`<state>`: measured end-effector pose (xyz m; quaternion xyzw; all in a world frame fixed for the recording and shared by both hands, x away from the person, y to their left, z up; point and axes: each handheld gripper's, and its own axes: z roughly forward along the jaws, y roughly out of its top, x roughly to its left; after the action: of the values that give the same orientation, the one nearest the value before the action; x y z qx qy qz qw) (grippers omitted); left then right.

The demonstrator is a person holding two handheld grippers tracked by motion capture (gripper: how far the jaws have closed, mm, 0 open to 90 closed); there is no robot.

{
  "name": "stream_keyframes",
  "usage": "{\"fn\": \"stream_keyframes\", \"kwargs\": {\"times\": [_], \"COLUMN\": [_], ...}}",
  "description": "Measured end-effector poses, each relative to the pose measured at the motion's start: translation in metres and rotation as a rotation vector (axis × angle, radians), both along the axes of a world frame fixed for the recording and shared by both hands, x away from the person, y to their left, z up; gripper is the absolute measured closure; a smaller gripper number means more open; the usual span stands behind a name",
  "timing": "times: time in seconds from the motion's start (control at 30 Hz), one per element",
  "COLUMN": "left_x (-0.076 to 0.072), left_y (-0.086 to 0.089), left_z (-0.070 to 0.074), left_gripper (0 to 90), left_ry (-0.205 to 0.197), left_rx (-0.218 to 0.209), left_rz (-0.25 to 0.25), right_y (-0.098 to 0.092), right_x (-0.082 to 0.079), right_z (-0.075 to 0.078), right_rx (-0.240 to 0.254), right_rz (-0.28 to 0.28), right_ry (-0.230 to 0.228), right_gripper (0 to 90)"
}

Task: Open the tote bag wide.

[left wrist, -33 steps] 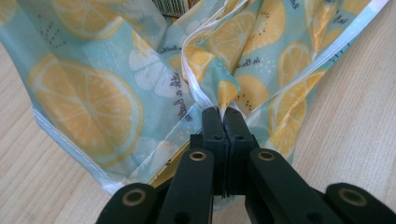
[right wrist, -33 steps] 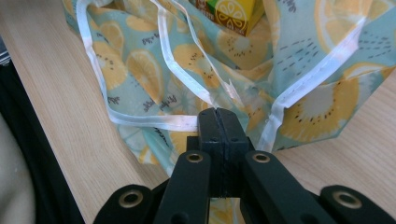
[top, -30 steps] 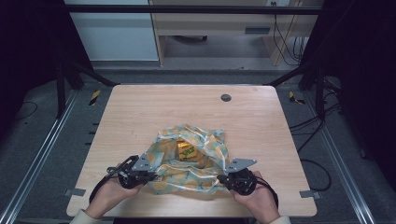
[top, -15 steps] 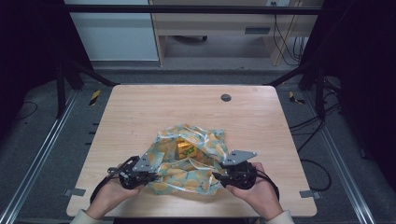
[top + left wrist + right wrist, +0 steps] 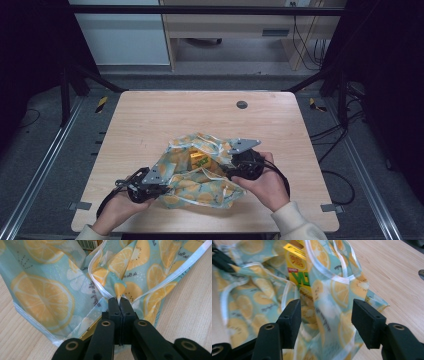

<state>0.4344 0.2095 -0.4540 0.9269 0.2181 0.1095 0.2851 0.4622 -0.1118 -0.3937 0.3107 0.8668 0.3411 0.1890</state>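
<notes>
A light blue fabric bag (image 5: 200,181) printed with orange slices lies crumpled at the near middle of the table. A yellow box (image 5: 197,158) with green lettering shows inside its mouth. At the bag's near left side, my left gripper (image 5: 166,188) is shut on a fold of the white-trimmed edge (image 5: 119,291). My right gripper (image 5: 227,172) hovers at the bag's right side. Its jaws have just been opening, and they straddle a standing fold of the bag (image 5: 338,290) without pressing it. The yellow box (image 5: 297,267) stands just beyond that fold.
The wooden table (image 5: 165,120) has a small dark round grommet (image 5: 242,104) at its far middle, also seen at the right edge as a grommet (image 5: 421,273). Metal rails run along both sides of the table, and cables lie on the floor to the right.
My right gripper has let go of the bag's edge, opened, and risen away from the near edge toward the bag's top. The left gripper has kept still, holding its fold.
</notes>
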Motion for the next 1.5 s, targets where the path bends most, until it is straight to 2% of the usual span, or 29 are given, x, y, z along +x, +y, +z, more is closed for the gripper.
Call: {"fn": "stream_keyframes", "kwargs": {"times": [0.13, 0.2, 0.37, 0.47, 0.53, 0.63, 0.7, 0.8, 0.87, 0.97, 1.1, 1.27, 1.4, 1.5], "left_x": [0.000, -0.001, -0.001, -0.001, -0.001, -0.001, -0.001, 0.000, 0.000, 0.002, 0.005, 0.013, 0.022, 0.029], "left_y": [0.000, 0.000, -0.001, -0.001, -0.002, -0.003, -0.003, -0.004, -0.005, -0.008, -0.013, -0.021, -0.029, -0.031], "left_z": [0.000, 0.000, 0.000, 0.000, 0.000, -0.001, -0.001, 0.000, 0.001, 0.004, 0.010, 0.027, 0.035, 0.027], "left_gripper": [89.7, 89.7, 89.7, 89.7, 89.7, 89.7, 89.7, 89.8, 89.8, 89.8, 89.8, 89.8, 89.8, 89.9], "left_ry": [-0.002, -0.005, -0.005, -0.004, -0.003, -0.004, -0.003, -0.006, -0.008, -0.013, -0.019, -0.053, -0.065, -0.049], "left_rx": [0.002, 0.005, 0.005, 0.004, 0.002, 0.003, 0.005, 0.010, 0.007, 0.007, -0.004, -0.037, -0.047, -0.035], "left_rz": [0.000, -0.003, -0.004, -0.005, -0.005, -0.006, -0.006, -0.011, -0.011, -0.017, -0.026, -0.026, -0.029, -0.024], "right_y": [0.009, 0.013, 0.014, 0.012, 0.011, 0.010, 0.008, 0.007, 0.006, 0.003, 0.001, 0.002, 0.004, 0.006], "right_x": [0.015, 0.021, 0.029, 0.031, 0.032, 0.034, 0.036, 0.040, 0.045, 0.059, 0.075, 0.095, 0.111, 0.124], "right_z": [-0.008, -0.012, -0.017, -0.019, -0.019, -0.019, -0.016, -0.012, -0.009, -0.001, 0.008, 0.024, 0.030, 0.021], "right_rx": [-0.014, -0.043, -0.056, -0.060, -0.065, -0.083, -0.077, -0.075, -0.068, -0.030, 0.009, 0.062, 0.067, 0.054], "right_rz": [-0.012, -0.006, -0.020, -0.019, -0.020, -0.005, 0.000, -0.008, -0.013, -0.028, -0.054, -0.085, -0.106, -0.129], "right_ry": [0.017, 0.021, 0.054, 0.059, 0.056, 0.059, 0.068, 0.062, 0.059, 0.058, 0.064, 0.043, 0.031, 0.062], "right_gripper": [32.8, 30.6, 22.6, 20.3, 27.2, 50.5, 65.6, 77.9, 82.8, 88.2, 89.3, 89.6, 89.6, 89.6]}}
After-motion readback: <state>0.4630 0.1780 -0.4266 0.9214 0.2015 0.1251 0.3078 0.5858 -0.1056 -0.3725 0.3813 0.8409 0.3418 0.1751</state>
